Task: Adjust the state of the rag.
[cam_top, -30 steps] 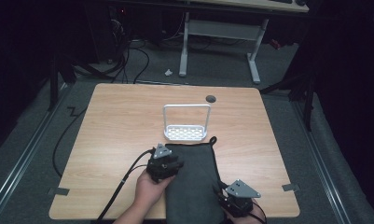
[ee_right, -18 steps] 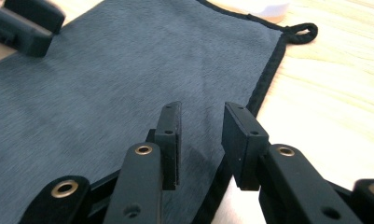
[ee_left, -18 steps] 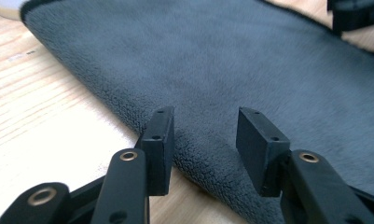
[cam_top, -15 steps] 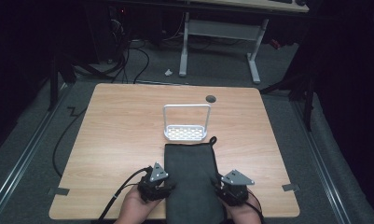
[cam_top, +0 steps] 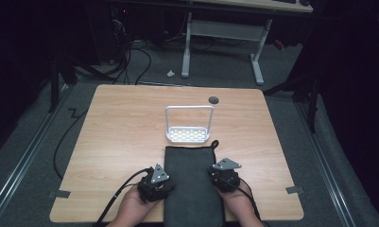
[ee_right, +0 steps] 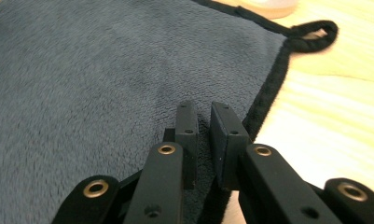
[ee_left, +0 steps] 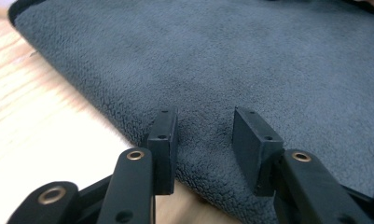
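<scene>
A dark grey towel (cam_top: 193, 175) lies folded in a long strip on the wooden table (cam_top: 121, 123), its near end hanging over the front edge. My left gripper (cam_top: 161, 182) is at the towel's left edge. In the left gripper view its jaws have just been closing and stand open (ee_left: 205, 135) over the towel (ee_left: 222, 56), with pile between the pads. My right gripper (cam_top: 218, 176) is at the right edge. Its jaws have just been closing and are now shut (ee_right: 206, 128) on a pinch of towel (ee_right: 105, 70) beside the black hem.
A white wire rack (cam_top: 188, 135) stands just beyond the towel's far end. The towel's hanging loop (cam_top: 214, 143) (ee_right: 315, 30) lies at its far right corner. A cable hole (cam_top: 213, 100) sits near the table's back edge. Bare wood lies on both sides.
My left gripper came back from the towel's far left part to its left edge. The right gripper moved forward along the right edge and its jaws narrowed. The towel now lies flatter and narrower.
</scene>
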A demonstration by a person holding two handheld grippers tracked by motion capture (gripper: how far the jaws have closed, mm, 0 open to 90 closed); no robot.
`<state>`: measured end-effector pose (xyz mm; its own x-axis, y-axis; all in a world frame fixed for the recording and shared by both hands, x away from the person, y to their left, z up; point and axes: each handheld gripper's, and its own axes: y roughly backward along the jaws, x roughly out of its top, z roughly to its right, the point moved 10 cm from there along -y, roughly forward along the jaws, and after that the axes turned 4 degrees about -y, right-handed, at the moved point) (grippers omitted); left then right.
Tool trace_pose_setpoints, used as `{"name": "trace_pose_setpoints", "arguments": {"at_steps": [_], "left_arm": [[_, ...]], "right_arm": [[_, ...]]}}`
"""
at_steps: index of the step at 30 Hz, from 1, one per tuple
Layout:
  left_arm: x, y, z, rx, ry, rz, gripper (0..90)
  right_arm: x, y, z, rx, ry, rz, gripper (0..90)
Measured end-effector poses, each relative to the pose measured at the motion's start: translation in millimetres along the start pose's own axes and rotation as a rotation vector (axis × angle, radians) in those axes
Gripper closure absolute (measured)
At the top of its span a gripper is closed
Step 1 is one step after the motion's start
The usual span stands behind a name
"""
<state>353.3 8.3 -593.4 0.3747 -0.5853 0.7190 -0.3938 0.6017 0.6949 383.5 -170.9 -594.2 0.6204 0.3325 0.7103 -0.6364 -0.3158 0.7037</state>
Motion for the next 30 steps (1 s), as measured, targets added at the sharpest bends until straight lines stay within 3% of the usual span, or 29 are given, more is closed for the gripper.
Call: {"name": "trace_pose_setpoints", "arguments": {"at_steps": [4, 6, 10, 11, 12, 14, 15, 16, 17, 19, 21, 22, 24, 26, 30], "left_arm": [[-12.3, 13.1, 2.6, -0.009, 0.01, -0.012, 60.8], [-17.6, 18.5, 5.5, -0.013, 0.014, -0.005, 60.6], [-24.5, 26.5, 10.0, -0.075, 0.082, 0.063, 59.5], [-24.5, 26.5, 10.0, -0.075, 0.082, 0.063, 58.7], [-23.0, 26.6, 7.9, -0.09, 0.099, 0.075, 57.9], [-17.1, 26.1, -5.9, -0.052, 0.138, 0.117, 55.8], [-17.1, 26.1, -5.9, -0.052, 0.138, 0.117, 54.6], [-9.4, 22.8, -21.1, -0.019, 0.18, 0.149, 52.8], [-9.4, 22.8, -21.1, -0.019, 0.18, 0.149, 51.1], [-0.5, 9.4, -46.5, 0.041, 0.227, 0.136, 46.2], [3.1, 4.9, -54.2, 0.054, 0.247, 0.138, 43.6], [8.8, -3.1, -69.8, 0.09, 0.282, 0.137, 42.4], [10.1, -6.1, -73.1, 0.09, 0.297, 0.135, 41.2], [12.5, -15.0, -81.5, 0.07, 0.362, 0.121, 42.9], [14.6, -17.2, -84.1, 0.044, 0.394, 0.127, 50.0]], "right_arm": [[-6.5, 7.1, -18.0, 0.043, 0.036, -0.002, 82.0], [-9.2, 9.9, -24.5, 0.069, 0.024, 0.006, 81.9], [-10.9, 13.0, -32.8, 0.086, 0.034, 0.027, 74.9], [-10.9, 13.0, -32.8, 0.086, 0.034, 0.027, 74.9], [-5.9, 16.1, -31.9, 0.087, 0.031, 0.065, 70.4], [-4.1, 16.4, -28.1, 0.068, 0.025, 0.081, 66.6], [-4.1, 16.4, -28.1, 0.068, 0.025, 0.081, 66.6], [-3.0, 16.3, -24.2, 0.062, 0.012, 0.092, 64.4], [-3.0, 16.3, -24.2, 0.062, 0.012, 0.092, 64.4], [-1.7, 16.2, -18.5, 0.061, -0.013, 0.1, 63.1], [-1.3, 16.5, -15.8, 0.058, -0.024, 0.099, 63.4], [-1.4, 16.6, -15.0, 0.055, -0.029, 0.098, 63.8], [-2.1, 16.6, -14.3, 0.049, -0.028, 0.097, 64.0], [-3.4, 16.9, -15.0, 0.049, -0.026, 0.098, 62.0], [0.1, 17.0, -13.7, 0.05, -0.031, 0.111, 59.8]]}}
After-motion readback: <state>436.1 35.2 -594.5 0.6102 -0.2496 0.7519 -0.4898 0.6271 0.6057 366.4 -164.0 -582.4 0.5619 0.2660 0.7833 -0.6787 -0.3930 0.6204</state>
